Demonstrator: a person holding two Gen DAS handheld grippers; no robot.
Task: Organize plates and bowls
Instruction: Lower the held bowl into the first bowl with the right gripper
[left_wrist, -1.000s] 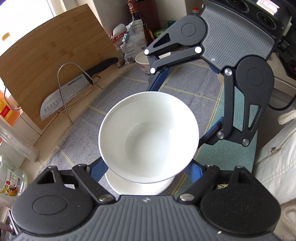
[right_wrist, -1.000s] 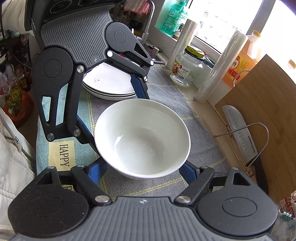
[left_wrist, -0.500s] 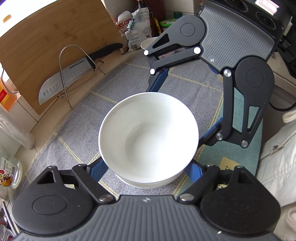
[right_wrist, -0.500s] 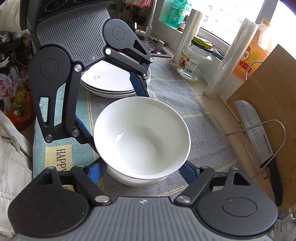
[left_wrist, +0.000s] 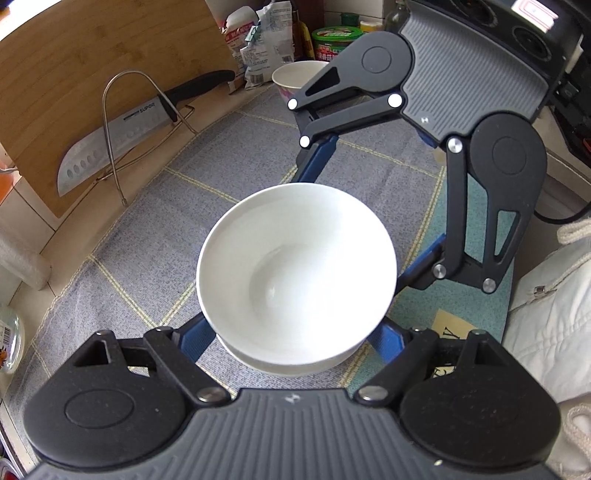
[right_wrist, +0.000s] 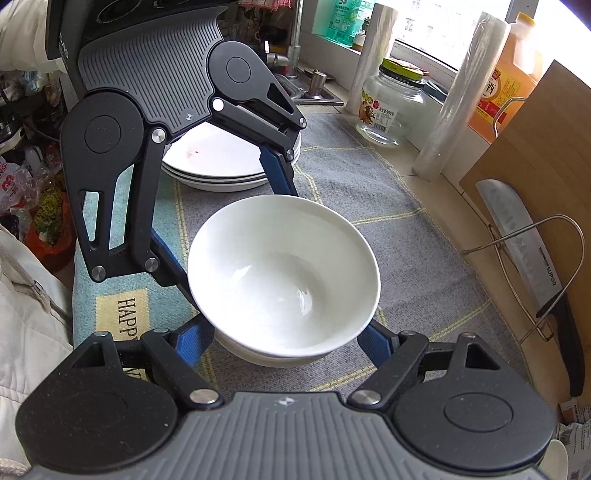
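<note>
Both grippers hold one white bowl from opposite sides, jaws spread wide around it with blue fingers against its rim. It sits just over a second white bowl, whose rim shows beneath it on the grey mat. In the right wrist view the held bowl rests in the lower bowl. My left gripper faces my right gripper. A stack of white plates lies behind the left gripper. A small patterned bowl stands at the far end.
A grey checked mat covers the counter. A knife in a wire stand leans on a wooden cutting board. A glass jar, film rolls and an oil jug line the window side. Food packets stand at the far end.
Both grippers carried the white bowl along the mat and lowered it onto the second white bowl, which now shows closer under its base.
</note>
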